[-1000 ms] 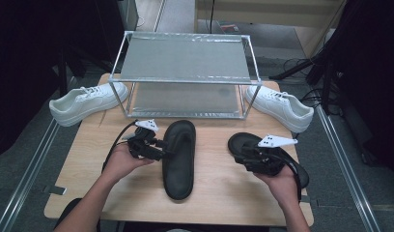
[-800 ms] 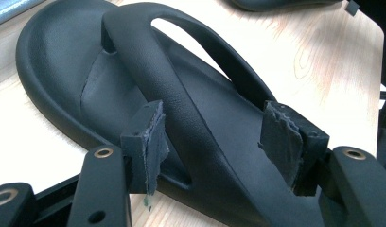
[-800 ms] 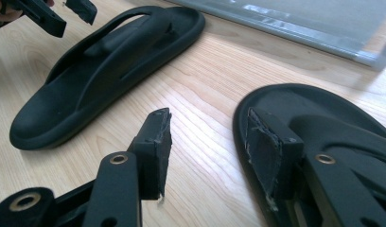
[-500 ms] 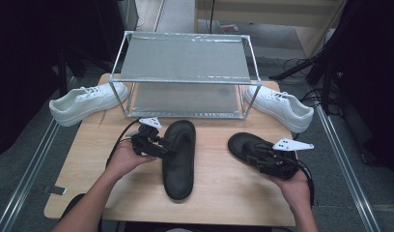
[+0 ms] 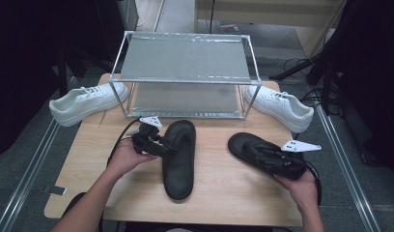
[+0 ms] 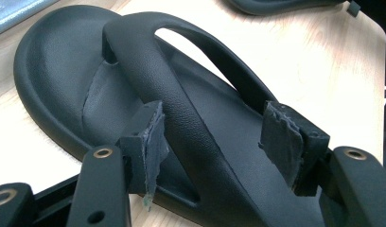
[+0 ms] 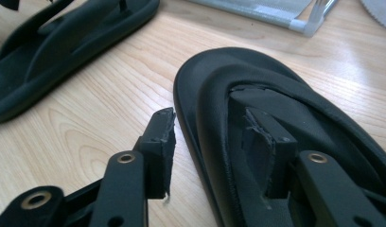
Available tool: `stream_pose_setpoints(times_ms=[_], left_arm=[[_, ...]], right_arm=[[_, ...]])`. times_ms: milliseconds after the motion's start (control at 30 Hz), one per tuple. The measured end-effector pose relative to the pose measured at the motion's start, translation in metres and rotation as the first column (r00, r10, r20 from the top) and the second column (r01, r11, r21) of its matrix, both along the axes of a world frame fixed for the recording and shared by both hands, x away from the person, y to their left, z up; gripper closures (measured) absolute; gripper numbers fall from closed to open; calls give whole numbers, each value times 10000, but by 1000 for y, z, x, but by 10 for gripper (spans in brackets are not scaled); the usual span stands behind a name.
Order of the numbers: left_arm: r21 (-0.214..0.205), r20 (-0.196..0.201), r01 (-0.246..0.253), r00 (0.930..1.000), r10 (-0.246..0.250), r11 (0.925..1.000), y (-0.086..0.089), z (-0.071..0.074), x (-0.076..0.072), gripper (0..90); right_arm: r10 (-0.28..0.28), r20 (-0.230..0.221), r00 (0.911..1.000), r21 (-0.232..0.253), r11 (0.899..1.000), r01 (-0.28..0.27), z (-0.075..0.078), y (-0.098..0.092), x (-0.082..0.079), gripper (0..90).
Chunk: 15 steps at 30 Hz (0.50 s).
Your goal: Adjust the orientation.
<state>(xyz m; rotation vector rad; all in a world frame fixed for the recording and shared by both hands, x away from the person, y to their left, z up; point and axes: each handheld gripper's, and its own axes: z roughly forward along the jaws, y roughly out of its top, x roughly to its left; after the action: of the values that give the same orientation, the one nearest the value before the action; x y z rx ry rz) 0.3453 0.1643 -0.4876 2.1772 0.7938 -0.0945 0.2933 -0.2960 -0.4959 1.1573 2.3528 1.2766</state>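
— Where are the sandals right now?

— Both flat on the tabletop (image 5: 219, 193). The left sandal (image 5: 179, 157) lies lengthwise near the middle, toe toward the rack (image 5: 185, 60). The right sandal (image 5: 262, 153) sits apart from it, angled, toe pointing up and to the left in the high view.

— And the grippers?

— The left gripper (image 6: 214, 156) comes at the left sandal from its side. Its jaws are spread around the strap (image 6: 181, 118): one pad (image 6: 151, 142) is just at the strap's outer edge, the other pad (image 6: 283, 137) stands clear over the footbed. I see no squeeze on it, so I'd call it open.

— The right one?

— The right gripper (image 7: 214, 142) is at the heel end of the right sandal (image 7: 276, 109). One jaw is outside the sole's rim, over the wood, not quite touching; the other is inside, on the footbed under the strap. The jaws have just been closing, with the sandal's edge between them, but there's a gap at the outer pad (image 7: 162, 142), so no grip yet.

— Hands?

— The left hand (image 5: 125, 157) and right hand (image 5: 301, 186) each hold a gripper, forearms coming in from the near edge.

— Anything else around?

— A white sneaker (image 5: 86, 101) at the left of the rack, hanging off the tabletop's corner, and another sneaker (image 5: 279, 106) at the right. The rack is a metal frame with two shelves, at the far side.
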Motion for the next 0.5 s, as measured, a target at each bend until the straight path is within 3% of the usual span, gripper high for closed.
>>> stream_pose_setpoints(times_ms=[100, 233, 333, 500], left_arm=[[58, 18, -32, 10000, 32, 10000, 0, 0, 0, 406], [73, 17, -24, 10000, 24, 10000, 0, 0, 0, 406], [65, 26, -55, 10000, 55, 10000, 1, 0, 0, 406], [137, 18, -70, 10000, 69, 9999, 1, 0, 0, 406]], right_arm=[[78, -56, 10000, 126, 9999, -77, -4, 1, 4, 591], [161, -201, 9997, -48, 9999, -162, -11, 4, 9, 620], [171, -451, 9988, -24, 9998, -172, -15, 5, 13, 670], [389, -488, 9981, -28, 9992, -391, -16, 7, 14, 770]])
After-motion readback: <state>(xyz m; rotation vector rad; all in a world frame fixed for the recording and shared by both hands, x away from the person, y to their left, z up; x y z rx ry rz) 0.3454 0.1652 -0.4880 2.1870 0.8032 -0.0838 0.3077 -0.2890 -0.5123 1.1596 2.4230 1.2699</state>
